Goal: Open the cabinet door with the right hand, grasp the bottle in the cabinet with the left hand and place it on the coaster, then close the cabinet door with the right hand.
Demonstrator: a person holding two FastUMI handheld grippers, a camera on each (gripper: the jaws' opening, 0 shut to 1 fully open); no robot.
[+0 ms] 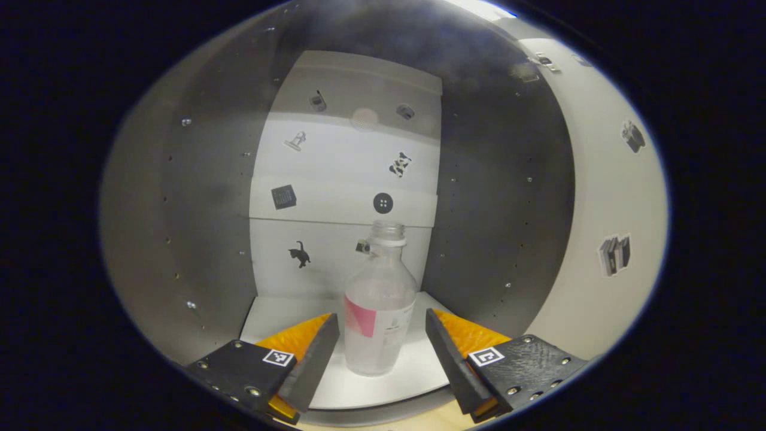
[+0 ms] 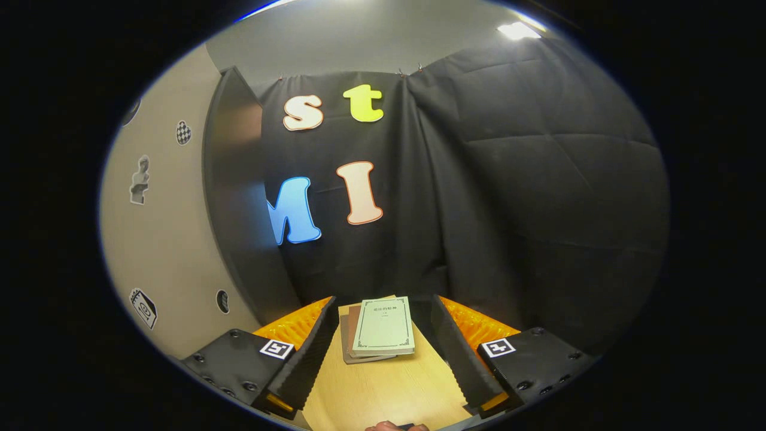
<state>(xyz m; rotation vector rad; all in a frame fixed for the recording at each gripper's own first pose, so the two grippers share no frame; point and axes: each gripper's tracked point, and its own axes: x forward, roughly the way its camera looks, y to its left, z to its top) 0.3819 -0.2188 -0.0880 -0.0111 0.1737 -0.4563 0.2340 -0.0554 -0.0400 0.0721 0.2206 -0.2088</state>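
Two fingers of the left gripper stand spread wide on either side of the bottle in the left gripper view, w/ clear gaps both sides, not touching it. Bottle is clear plastic, rounded shoulders, narrow ribbed neck w/ no cap seen, frosted-looking body w/ a white label bearing a pink patch; it stands upright on the smooth white shelf of the cabinet, near the front edge. Cabinet side walls are matte grey w/ rows of small peg holes; back panel is white, stepped in flat bands, dotted w/ small dark stickers. Cabinet door is swung open at right, pale flat inner face w/ stickers too. Right gripper view: right gripper is also spread apart, holding nothing, over a light wood-grain table. Small stack of thin books lies flat on the table betw the fingers' line of sight, top one pale green, rectangular. Behind hangs wrinkled black cloth; at left a beige panel w/ stickers & a dark edge. A fingertip peeks at the bottom edge.
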